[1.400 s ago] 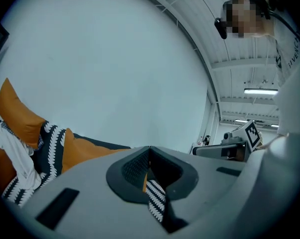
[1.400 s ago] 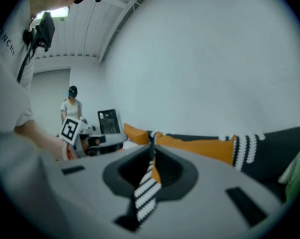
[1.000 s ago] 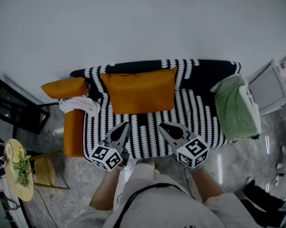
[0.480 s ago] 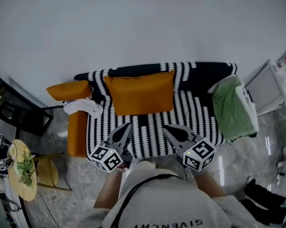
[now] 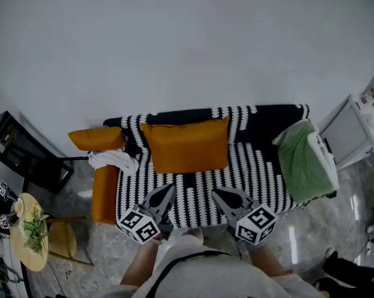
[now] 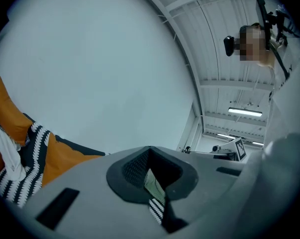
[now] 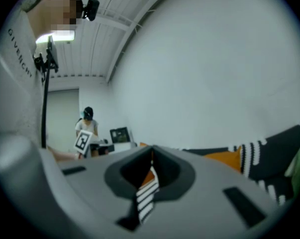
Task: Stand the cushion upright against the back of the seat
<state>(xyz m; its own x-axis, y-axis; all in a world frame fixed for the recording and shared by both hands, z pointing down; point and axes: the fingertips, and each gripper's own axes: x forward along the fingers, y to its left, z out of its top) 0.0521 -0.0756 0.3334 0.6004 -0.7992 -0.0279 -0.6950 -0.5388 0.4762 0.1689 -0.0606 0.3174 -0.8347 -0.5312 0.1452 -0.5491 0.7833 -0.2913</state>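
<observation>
The orange cushion (image 5: pixel 187 145) stands upright against the back of the black-and-white striped sofa (image 5: pixel 261 166); its edge shows as cushion (image 6: pixel 65 156) in the left gripper view and cushion (image 7: pixel 224 158) in the right gripper view. My left gripper (image 5: pixel 167 189) hovers over the seat's front edge, shut and empty, well short of the cushion. My right gripper (image 5: pixel 215 192) is level with it to the right; its jaws are closing the last bit with nothing between them. Both point at the sofa's back.
A second orange cushion (image 5: pixel 98 138) and a white cloth (image 5: pixel 115 160) lie on the left armrest. A green blanket (image 5: pixel 304 160) covers the right end. A round side table with a plant (image 5: pixel 28 228) stands at left, a white cabinet (image 5: pixel 354 129) at right.
Both grippers have drawn back from the cushion and risen together. The sofa now sits lower and smaller in the head view. The cushion stays leaning on the backrest.
</observation>
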